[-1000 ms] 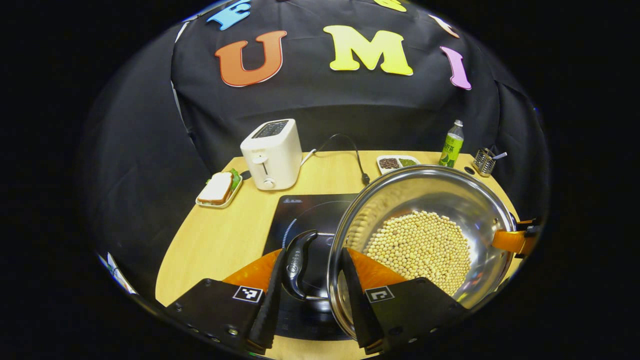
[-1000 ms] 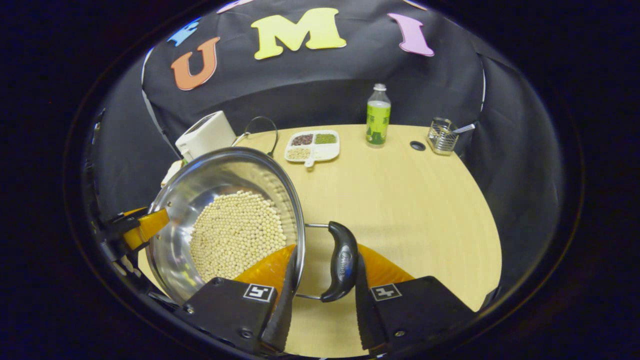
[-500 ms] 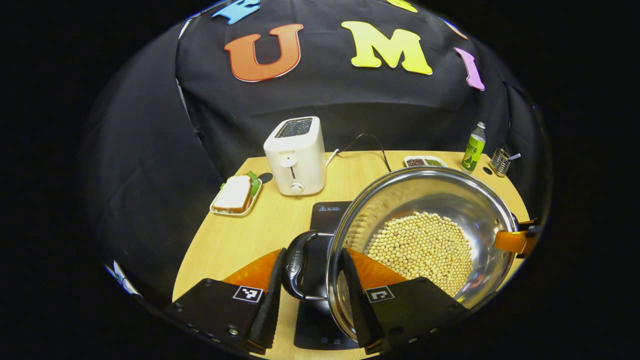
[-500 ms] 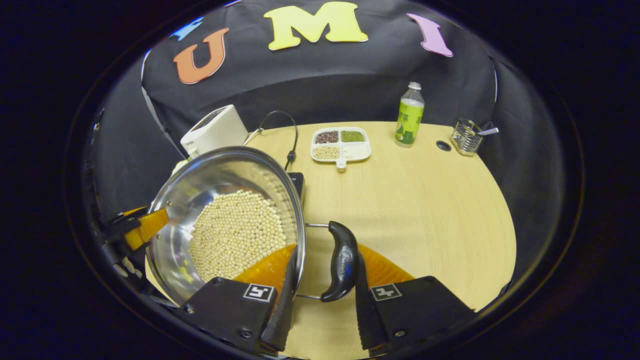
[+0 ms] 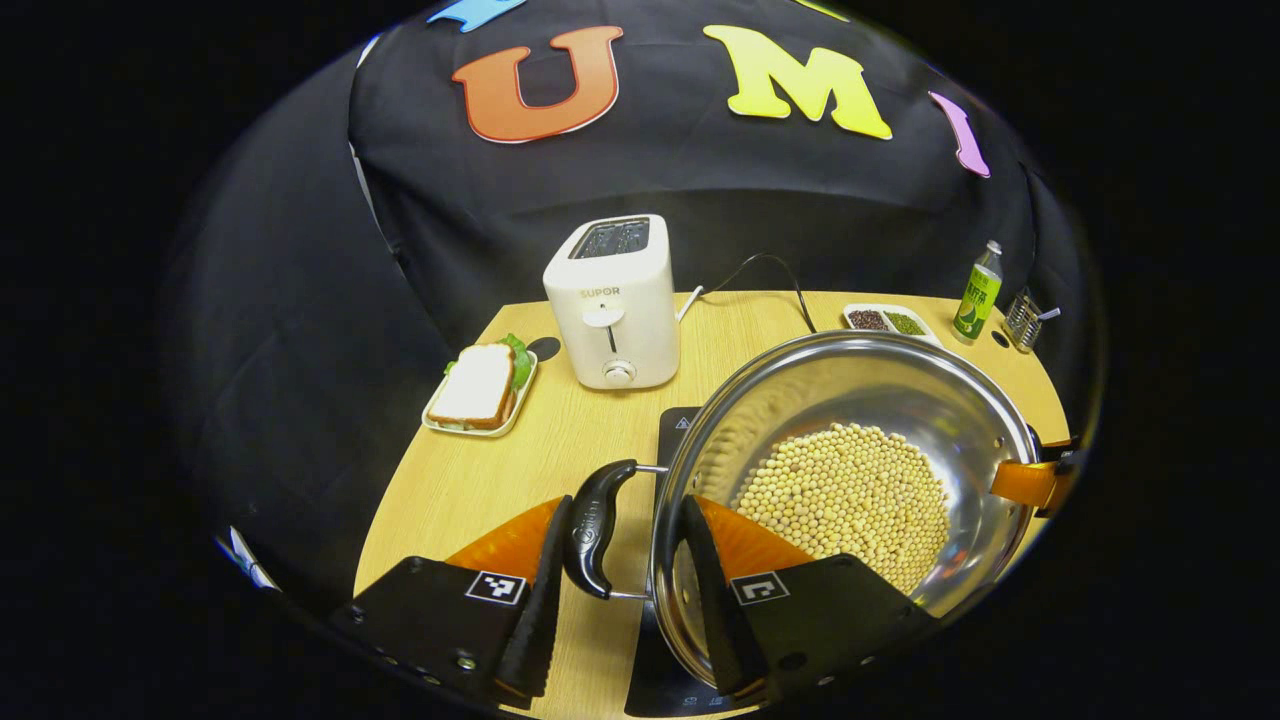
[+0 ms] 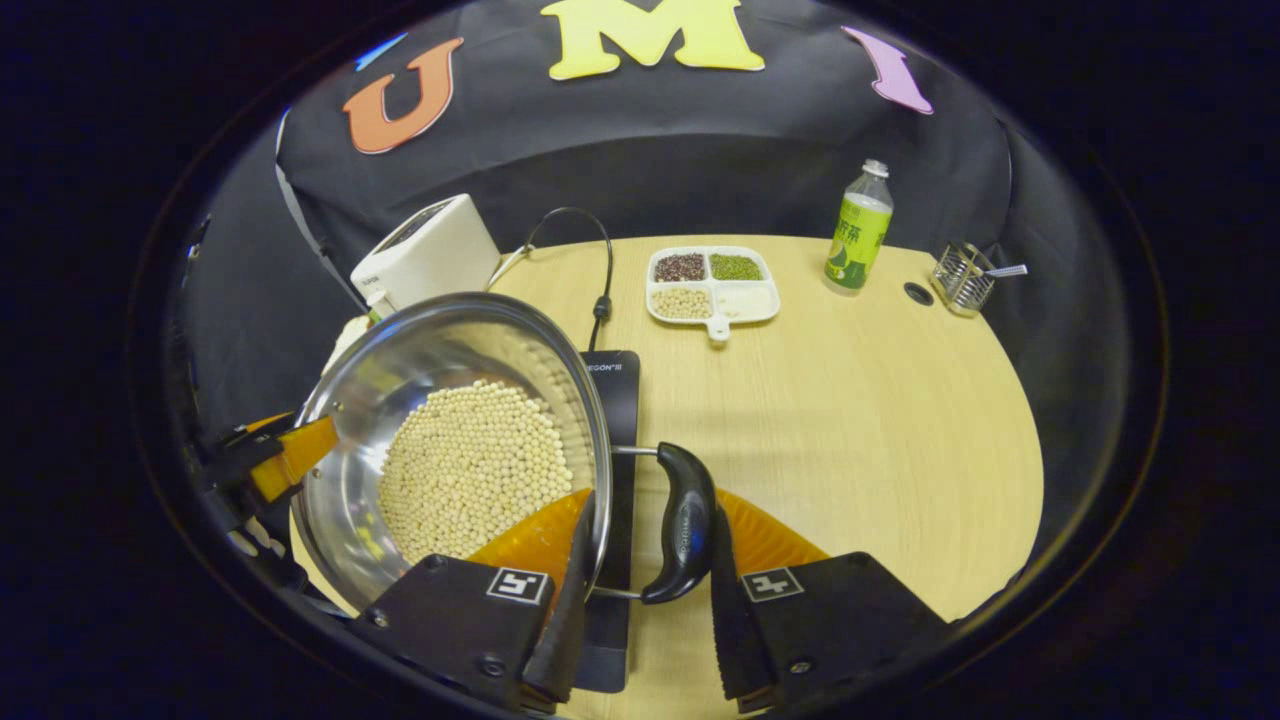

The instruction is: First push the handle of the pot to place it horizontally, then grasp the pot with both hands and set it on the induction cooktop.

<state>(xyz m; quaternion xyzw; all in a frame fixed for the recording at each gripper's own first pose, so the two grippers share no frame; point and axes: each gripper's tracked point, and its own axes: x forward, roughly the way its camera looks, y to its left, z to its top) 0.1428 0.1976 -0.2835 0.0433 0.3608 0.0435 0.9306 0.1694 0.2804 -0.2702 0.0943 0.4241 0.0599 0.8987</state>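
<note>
A steel pot [image 5: 850, 400] filled with pale beans [image 5: 845, 500] hangs between my two grippers. My left gripper [image 5: 626, 505] is shut across the pot's black left handle [image 5: 595, 525] and rim, one finger outside the handle, the other inside the pot. In the right gripper view the pot [image 6: 400, 370] is at the left; my right gripper [image 6: 650, 510] is shut the same way on the black right handle [image 6: 685, 525]. The black induction cooktop [image 6: 615, 400] lies under the pot, mostly covered; a corner of the cooktop [image 5: 680, 425] peeks out. Whether the pot touches it is unclear.
On the wooden table [image 6: 850, 400], a white toaster [image 5: 612, 300] and a sandwich on a tray [image 5: 480, 385] stand at the back left. A cable [image 6: 600, 260], a divided dish of beans [image 6: 712, 285], a green bottle [image 6: 855, 230] and a wire holder [image 6: 962, 275] sit at the back.
Both grippers have carried the pot leftward across the table. The cooktop, earlier showing left of the pot, now sits beneath it and shows at its right side.
</note>
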